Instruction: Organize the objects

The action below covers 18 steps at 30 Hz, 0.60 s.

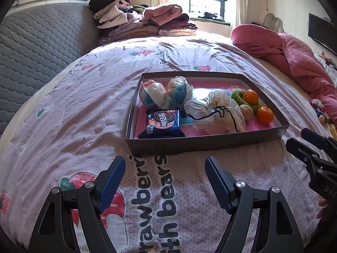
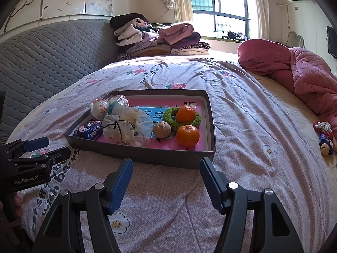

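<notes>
A shallow grey box with a pink floor sits on the bed. It holds two wrapped balls, a blue snack packet, a white drawstring pouch, a walnut, a green ring and two oranges. My left gripper is open and empty just in front of the box. My right gripper is open and empty at the box's near edge.
The bed has a pink strawberry-print cover. A few small items lie loose at the right by a red quilt. Folded clothes are stacked at the far end beside a grey headboard.
</notes>
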Motion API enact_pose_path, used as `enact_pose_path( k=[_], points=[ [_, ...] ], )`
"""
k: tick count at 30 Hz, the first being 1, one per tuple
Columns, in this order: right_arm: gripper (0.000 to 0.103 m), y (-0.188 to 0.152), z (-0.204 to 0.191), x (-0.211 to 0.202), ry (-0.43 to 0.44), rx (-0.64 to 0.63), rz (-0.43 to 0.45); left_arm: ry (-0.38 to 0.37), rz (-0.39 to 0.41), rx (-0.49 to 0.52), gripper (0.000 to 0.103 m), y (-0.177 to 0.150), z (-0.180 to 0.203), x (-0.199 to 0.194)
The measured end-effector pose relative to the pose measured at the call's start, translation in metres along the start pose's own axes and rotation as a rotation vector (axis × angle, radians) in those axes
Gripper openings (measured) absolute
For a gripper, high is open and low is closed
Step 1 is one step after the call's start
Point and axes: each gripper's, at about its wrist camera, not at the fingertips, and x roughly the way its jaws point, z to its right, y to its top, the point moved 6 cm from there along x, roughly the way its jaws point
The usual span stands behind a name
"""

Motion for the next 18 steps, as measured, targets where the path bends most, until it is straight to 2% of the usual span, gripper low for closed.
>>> enact_pose_path(
  k=[18],
  points=[
    [0.066, -0.013, 0.003, 0.001, -0.01, 0.011, -0.021, -0.009, -0.004, -0.005, 0.079, -0.01, 0.001, 0.001]
  ],
)
